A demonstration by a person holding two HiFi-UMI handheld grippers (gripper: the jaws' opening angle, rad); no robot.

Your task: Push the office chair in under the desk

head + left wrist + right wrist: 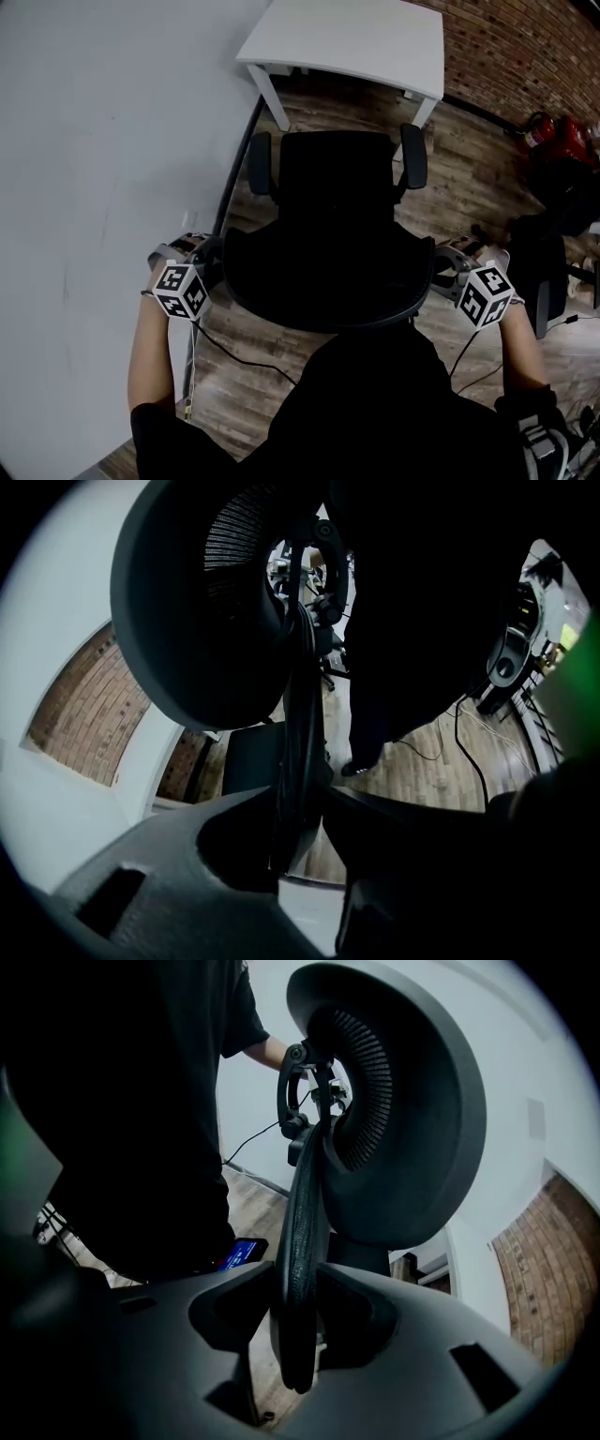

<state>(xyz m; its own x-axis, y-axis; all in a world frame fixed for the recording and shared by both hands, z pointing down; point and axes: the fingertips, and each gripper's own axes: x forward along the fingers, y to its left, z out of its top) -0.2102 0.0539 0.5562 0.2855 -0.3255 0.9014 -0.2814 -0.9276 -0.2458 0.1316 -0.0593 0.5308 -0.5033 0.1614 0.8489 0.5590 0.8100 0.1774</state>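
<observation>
A black office chair (337, 183) stands on the wood floor, its seat facing a white desk (356, 37) at the top of the head view. Its backrest (323, 286) is nearest me. My left gripper (214, 267) is shut on the backrest's left edge, and my right gripper (441, 274) is shut on its right edge. In the left gripper view the dark backrest rim (298, 752) runs between the two jaws of the left gripper (300, 803), below the headrest (206, 602). In the right gripper view the rim (300, 1241) is pinched by the right gripper (298, 1307), with the headrest (412, 1101) above.
A white wall (94, 141) runs along the left, close to the chair and desk. A brick wall (525, 47) stands at the back right, with red extinguishers (553, 136) below it. Another dark chair (539, 258) stands at the right. A black cable (234, 352) lies on the floor.
</observation>
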